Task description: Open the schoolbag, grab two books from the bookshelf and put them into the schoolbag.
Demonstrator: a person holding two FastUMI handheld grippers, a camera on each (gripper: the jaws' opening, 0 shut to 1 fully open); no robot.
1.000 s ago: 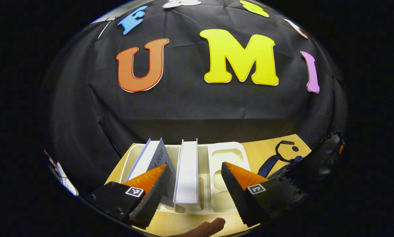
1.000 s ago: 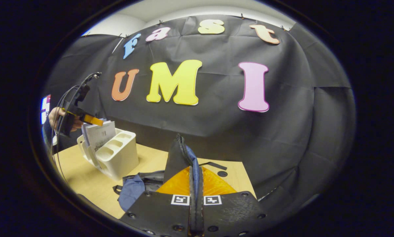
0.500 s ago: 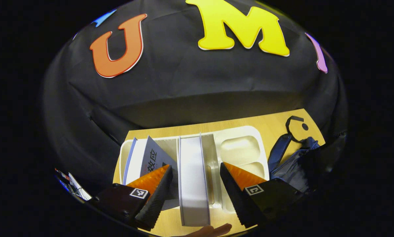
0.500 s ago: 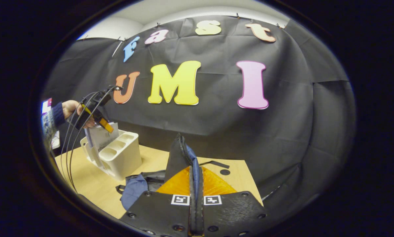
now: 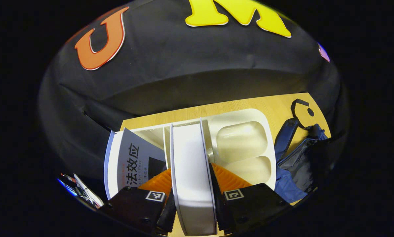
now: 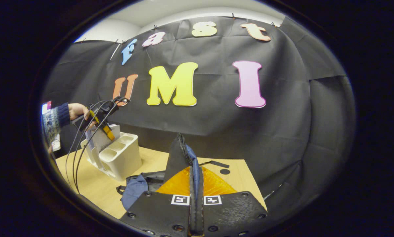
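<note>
In the left gripper view, my left gripper is shut on a white book that stands upright in the white bookshelf. A second book with a grey printed cover leans to its left. The dark blue schoolbag lies to the right of the shelf. In the right gripper view, my right gripper is shut on the schoolbag flap, lifted up by its zipper edge. Farther left there, a hand holds the left gripper down over the books in the bookshelf.
The bookshelf and the bag sit on a light wooden table. Two hollow compartments take up the shelf's right side. The bag's strap and buckle lie on the table behind it. Cables hang from the left gripper.
The left gripper has dropped down over the white book and its fingers have gone from open to shut on it. The right gripper has kept hold of the bag flap.
</note>
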